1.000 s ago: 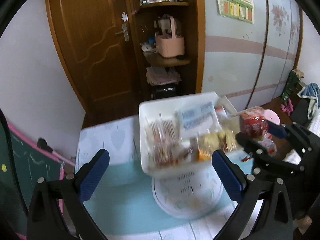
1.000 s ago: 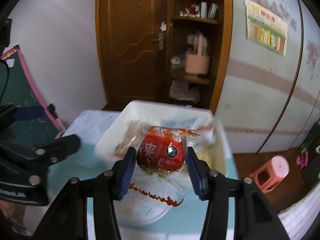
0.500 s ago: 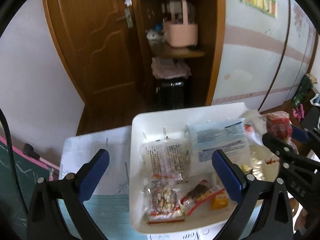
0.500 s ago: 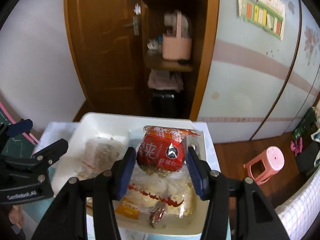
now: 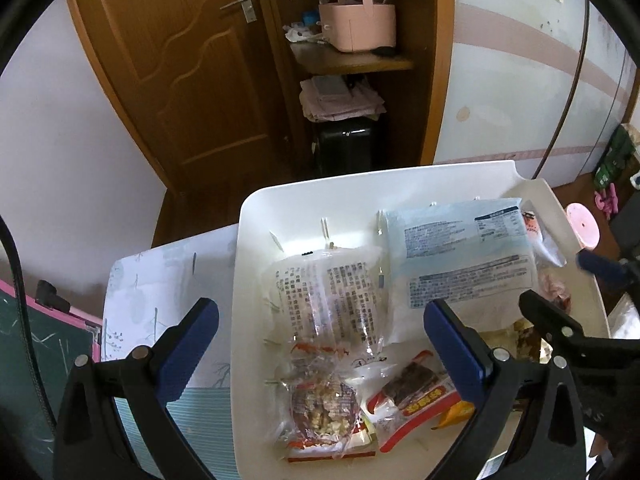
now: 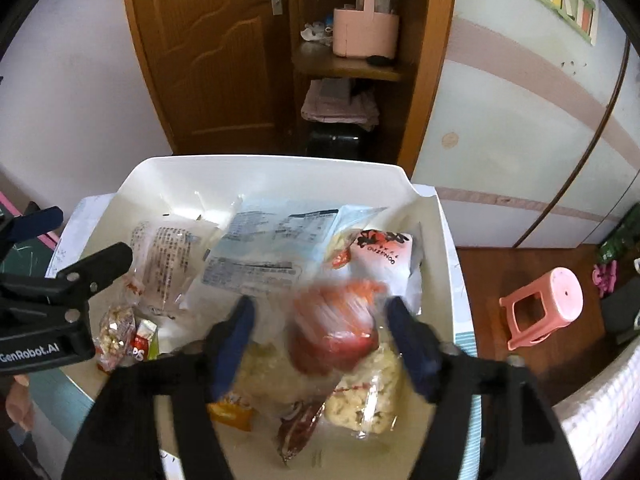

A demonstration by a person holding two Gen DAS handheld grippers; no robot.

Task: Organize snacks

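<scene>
Snacks fill a white bin [image 5: 360, 192] on the table [image 5: 160, 280] facing a wooden door [image 6: 216, 60]; both hand-held grippers [image 5: 320, 344] [image 6: 320, 320] gape, empty.

Blur, overlap and frame edges hide parts of the snack bin.

Between the right tool's [image 6: 322, 344] spread jaws, the red packet [image 6: 334, 330] is motion-smeared, so contact with either blue pad cannot be told. The left tool's [image 5: 320, 354] right finger [image 5: 454, 352] covers part of the dark-red bar wrapper [image 5: 412, 390]. The white bin's [image 5: 360, 184] near rim is cut off at the bottom edge. Package print is unreadable.
</scene>
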